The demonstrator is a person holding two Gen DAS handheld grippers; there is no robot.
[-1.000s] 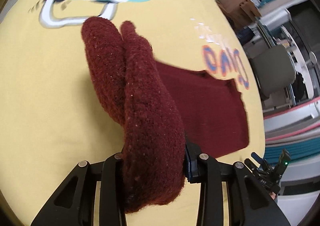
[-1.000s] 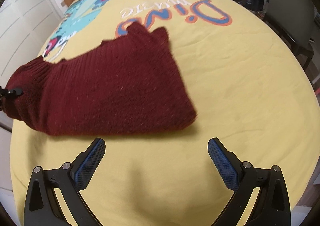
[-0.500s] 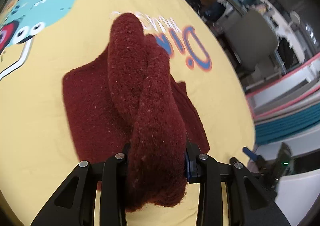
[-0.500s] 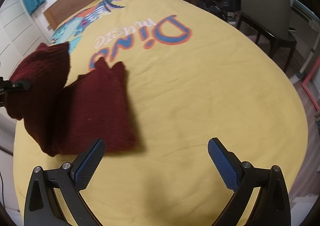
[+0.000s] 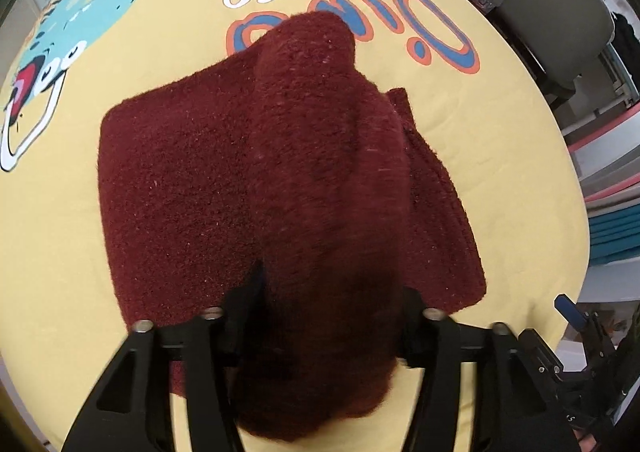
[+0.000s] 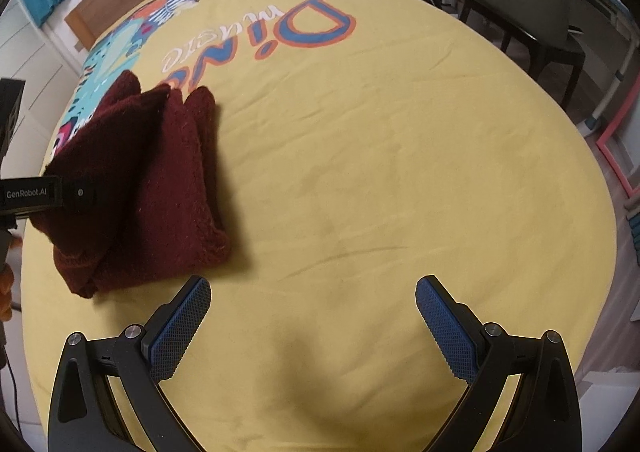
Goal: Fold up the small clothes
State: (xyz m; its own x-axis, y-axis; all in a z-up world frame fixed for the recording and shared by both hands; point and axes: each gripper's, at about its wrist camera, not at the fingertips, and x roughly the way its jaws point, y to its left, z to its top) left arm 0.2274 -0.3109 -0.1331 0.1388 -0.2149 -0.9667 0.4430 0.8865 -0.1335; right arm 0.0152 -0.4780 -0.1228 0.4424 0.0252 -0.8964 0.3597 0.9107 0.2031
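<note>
Yellow bedding with a dinosaur print covers the bed (image 6: 360,171), and on its left part lies the sweater (image 5: 192,179), now doubled over on itself where a second ago it lay spread wider. The left gripper (image 5: 320,332) has carried the far end across; its jaws are opening, that thick end still bunched between them. This fold looks nearly laid. The right gripper (image 6: 312,312) hovers over bare bedding just beside the sweater, jaws wide and empty.

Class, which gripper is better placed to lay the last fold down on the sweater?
Left. The left gripper is over the sweater, jaws opening around its fold; the right gripper hangs open over bare bedspread.
</note>
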